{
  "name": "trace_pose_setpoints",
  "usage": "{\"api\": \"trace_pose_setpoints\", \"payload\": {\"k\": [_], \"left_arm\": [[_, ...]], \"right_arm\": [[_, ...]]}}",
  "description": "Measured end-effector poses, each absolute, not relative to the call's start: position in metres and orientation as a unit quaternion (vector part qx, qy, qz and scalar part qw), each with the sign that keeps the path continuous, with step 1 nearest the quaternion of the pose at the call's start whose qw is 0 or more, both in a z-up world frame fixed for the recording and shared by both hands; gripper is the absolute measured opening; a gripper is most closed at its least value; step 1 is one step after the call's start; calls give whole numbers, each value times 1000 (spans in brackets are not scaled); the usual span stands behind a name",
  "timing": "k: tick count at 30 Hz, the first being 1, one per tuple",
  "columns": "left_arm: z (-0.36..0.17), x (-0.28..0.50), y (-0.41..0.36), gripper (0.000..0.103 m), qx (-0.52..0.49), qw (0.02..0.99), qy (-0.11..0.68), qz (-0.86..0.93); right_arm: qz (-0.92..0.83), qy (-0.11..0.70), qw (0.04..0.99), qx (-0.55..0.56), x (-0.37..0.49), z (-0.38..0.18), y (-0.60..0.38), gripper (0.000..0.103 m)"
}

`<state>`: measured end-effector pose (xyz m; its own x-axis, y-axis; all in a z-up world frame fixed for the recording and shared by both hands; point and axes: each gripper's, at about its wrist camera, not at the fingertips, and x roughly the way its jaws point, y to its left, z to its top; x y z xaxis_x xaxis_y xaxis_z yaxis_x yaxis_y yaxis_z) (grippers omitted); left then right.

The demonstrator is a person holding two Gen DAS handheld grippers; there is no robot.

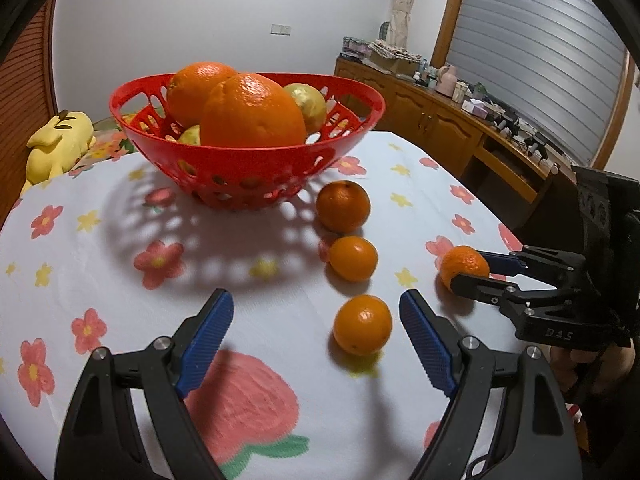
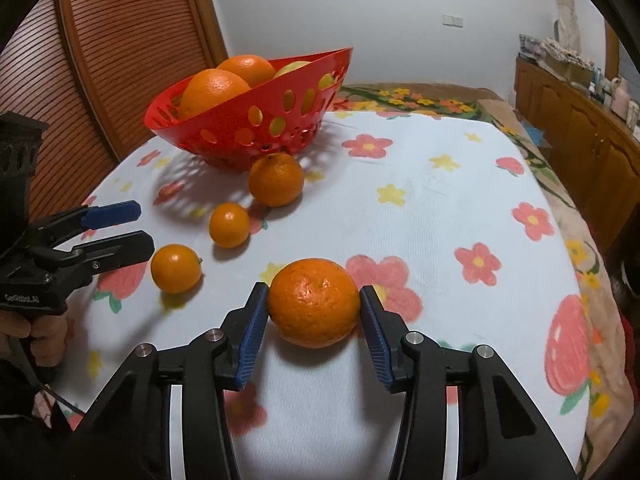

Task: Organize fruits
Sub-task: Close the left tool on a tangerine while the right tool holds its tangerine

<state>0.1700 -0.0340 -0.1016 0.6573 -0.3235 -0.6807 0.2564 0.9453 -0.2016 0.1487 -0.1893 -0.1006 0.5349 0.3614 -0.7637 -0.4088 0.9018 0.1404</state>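
Observation:
A red basket (image 1: 240,184) (image 2: 240,136) holds two big oranges (image 1: 252,112) and yellow-green fruits. Three small oranges lie in a row in front of it: far (image 1: 343,206) (image 2: 276,179), middle (image 1: 353,259) (image 2: 229,225), near (image 1: 362,325) (image 2: 176,268). My left gripper (image 1: 316,332) (image 2: 138,226) is open and empty, with the near orange just inside its right finger. My right gripper (image 2: 314,320) (image 1: 474,270) has its pads on both sides of a fourth, bumpy orange (image 2: 314,304) (image 1: 462,266) that rests on the cloth. The left pad touches it; the right pad is at its edge.
The round table carries a white flowered cloth (image 1: 120,240) (image 2: 440,200). A yellow plush toy (image 1: 60,140) lies beyond the left edge. A wooden sideboard (image 1: 460,132) with clutter stands at the right. A slatted wooden door (image 2: 120,60) is behind the basket.

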Motion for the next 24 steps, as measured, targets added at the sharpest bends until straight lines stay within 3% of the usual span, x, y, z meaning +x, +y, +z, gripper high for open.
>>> {"api": "trace_pose_setpoints", "payload": {"k": [24], "left_arm": [[-121, 176, -63, 45, 1, 889, 422, -178]], "right_arm": [[221, 403, 888, -9, 127, -98, -202, 46]]}}
